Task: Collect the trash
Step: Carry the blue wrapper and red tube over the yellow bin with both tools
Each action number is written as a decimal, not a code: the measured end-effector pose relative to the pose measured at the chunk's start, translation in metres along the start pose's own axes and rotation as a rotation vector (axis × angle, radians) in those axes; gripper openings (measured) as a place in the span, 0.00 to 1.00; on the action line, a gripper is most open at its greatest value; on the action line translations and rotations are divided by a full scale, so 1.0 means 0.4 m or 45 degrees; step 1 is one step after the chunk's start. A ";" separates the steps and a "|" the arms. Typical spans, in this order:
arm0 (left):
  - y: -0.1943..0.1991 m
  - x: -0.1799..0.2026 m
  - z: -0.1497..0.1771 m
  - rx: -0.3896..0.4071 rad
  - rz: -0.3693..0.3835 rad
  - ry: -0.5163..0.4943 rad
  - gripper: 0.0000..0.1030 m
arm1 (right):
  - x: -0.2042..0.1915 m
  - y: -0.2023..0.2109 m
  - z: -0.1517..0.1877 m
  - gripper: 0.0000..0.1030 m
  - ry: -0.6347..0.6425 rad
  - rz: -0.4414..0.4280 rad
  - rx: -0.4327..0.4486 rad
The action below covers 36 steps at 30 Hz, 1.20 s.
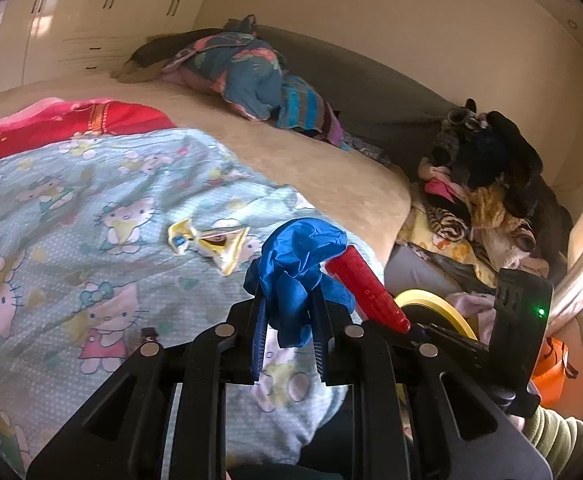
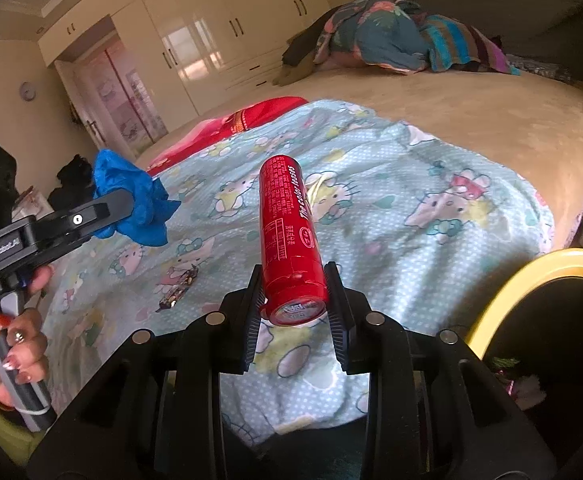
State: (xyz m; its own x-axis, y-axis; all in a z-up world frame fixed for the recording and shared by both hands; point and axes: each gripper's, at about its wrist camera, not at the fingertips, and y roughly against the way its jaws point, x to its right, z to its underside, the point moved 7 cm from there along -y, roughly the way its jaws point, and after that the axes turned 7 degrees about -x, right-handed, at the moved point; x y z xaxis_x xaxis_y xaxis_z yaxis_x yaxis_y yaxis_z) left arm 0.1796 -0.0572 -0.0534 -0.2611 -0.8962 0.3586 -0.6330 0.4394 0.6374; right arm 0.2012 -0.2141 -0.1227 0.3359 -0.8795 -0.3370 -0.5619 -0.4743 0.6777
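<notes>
Blue glove (image 1: 299, 276) pinched in left jaws, red can (image 2: 291, 240) in right jaws, brown wrapper (image 2: 179, 289) only in right view

Blue glove (image 1: 299, 264), red can (image 2: 289, 236) w/ white text, yellow bin rim (image 2: 531, 276), pale-blue cartoon-cat blanket (image 2: 391, 208), tan bedcover (image 2: 471, 112), red cloth (image 1: 79, 120) far left.
</notes>
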 end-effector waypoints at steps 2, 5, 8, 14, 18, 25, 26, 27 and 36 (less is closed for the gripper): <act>0.000 0.017 -0.001 -0.002 0.013 -0.014 0.18 | 0.007 0.011 0.000 0.23 -0.007 0.005 0.006; 0.001 0.044 0.001 -0.003 0.028 -0.041 0.18 | 0.015 0.026 0.001 0.23 -0.013 0.015 0.017; 0.000 0.067 0.004 -0.006 0.044 -0.065 0.18 | 0.026 0.042 0.003 0.23 -0.024 0.023 0.027; -0.001 0.106 0.010 -0.011 0.068 -0.101 0.18 | 0.051 0.071 0.010 0.23 -0.040 0.048 0.039; 0.000 0.126 0.011 -0.008 0.078 -0.118 0.18 | 0.071 0.090 0.017 0.23 -0.054 0.064 0.044; -0.007 0.168 0.022 -0.019 0.110 -0.153 0.18 | 0.121 0.132 0.031 0.23 -0.086 0.111 0.062; -0.010 0.177 0.024 -0.022 0.116 -0.159 0.18 | 0.131 0.137 0.032 0.23 -0.092 0.122 0.065; -0.010 0.182 0.025 -0.024 0.120 -0.162 0.18 | 0.144 0.143 0.033 0.23 -0.105 0.133 0.068; -0.030 0.245 0.047 -0.045 0.145 -0.212 0.18 | 0.196 0.174 0.040 0.23 -0.134 0.178 0.068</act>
State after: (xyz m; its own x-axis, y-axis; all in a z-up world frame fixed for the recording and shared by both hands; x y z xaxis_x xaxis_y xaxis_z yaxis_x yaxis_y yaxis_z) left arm 0.1482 -0.1513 -0.0388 -0.4481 -0.8371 0.3140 -0.5675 0.5377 0.6236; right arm 0.1763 -0.3168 -0.1123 0.1723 -0.9347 -0.3108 -0.6376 -0.3463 0.6882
